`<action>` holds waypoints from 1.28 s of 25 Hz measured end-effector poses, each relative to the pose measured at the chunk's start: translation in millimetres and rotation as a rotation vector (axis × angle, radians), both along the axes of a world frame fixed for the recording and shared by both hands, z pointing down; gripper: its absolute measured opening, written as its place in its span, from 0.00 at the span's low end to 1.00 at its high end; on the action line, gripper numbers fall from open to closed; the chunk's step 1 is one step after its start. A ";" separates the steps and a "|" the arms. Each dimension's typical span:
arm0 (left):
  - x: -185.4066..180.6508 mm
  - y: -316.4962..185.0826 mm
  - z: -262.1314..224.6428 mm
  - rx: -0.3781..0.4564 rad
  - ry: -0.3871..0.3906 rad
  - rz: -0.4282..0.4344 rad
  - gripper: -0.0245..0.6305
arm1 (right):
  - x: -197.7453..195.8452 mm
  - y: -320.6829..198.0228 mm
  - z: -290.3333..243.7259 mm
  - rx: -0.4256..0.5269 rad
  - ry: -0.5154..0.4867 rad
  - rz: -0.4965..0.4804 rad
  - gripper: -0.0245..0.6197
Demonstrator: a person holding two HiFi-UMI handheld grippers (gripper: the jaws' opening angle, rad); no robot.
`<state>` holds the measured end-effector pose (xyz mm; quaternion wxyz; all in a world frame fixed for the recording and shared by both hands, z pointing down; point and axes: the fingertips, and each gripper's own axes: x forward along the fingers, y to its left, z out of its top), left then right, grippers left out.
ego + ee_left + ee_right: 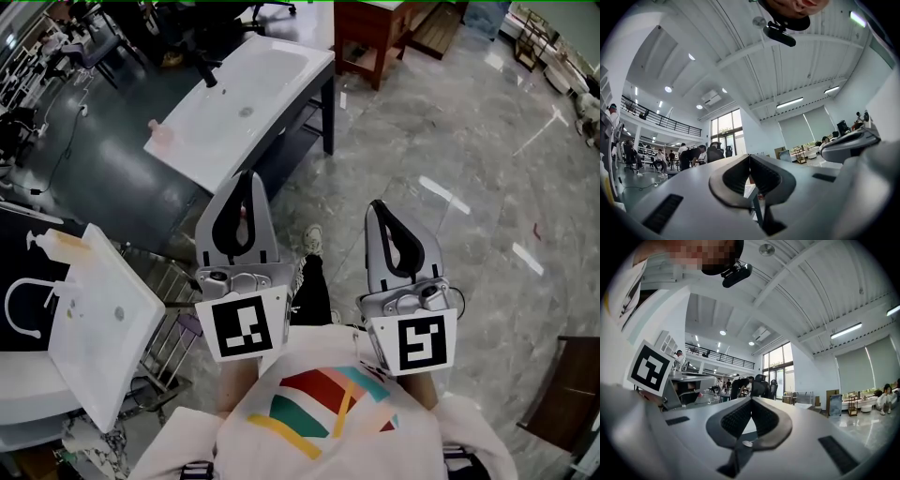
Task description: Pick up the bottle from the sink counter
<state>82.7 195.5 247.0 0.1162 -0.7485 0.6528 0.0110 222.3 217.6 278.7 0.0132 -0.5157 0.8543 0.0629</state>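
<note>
Up near the chest in head view, left gripper (248, 176) and right gripper (376, 205) are both pressed together, empty. Pink bottle (160, 137) sits on sink counter (234, 103) corner, well ahead. Left gripper view: jaws together, nothing between. Right gripper view: same.

The left gripper (249, 178) and right gripper (377, 206) are pale grey with black pads, and each bears a black-and-white square marker. The sink counter (211, 117) is white, the bottle (161, 139) pale pink. The shirt (281, 375) is white with red, teal, yellow and green stripes. The floor (469, 159) is veined grey.
</note>
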 end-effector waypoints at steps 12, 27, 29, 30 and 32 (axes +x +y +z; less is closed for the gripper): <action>-18.7 -46.8 -0.8 0.029 0.024 -0.035 0.07 | -21.7 -53.3 5.6 0.015 0.004 -0.055 0.06; -40.9 -183.0 12.9 -0.028 0.042 -0.025 0.07 | -62.5 -184.3 19.3 -0.044 0.068 -0.118 0.06; -48.4 -208.5 9.1 -0.025 0.049 -0.024 0.07 | -67.9 -212.0 15.5 -0.046 0.070 -0.112 0.06; -51.7 -221.7 7.4 -0.023 0.057 -0.022 0.07 | -70.0 -226.9 13.6 -0.049 0.069 -0.110 0.06; -59.6 -246.9 6.0 -0.019 0.077 -0.025 0.07 | -75.5 -256.1 9.0 -0.055 0.061 -0.114 0.06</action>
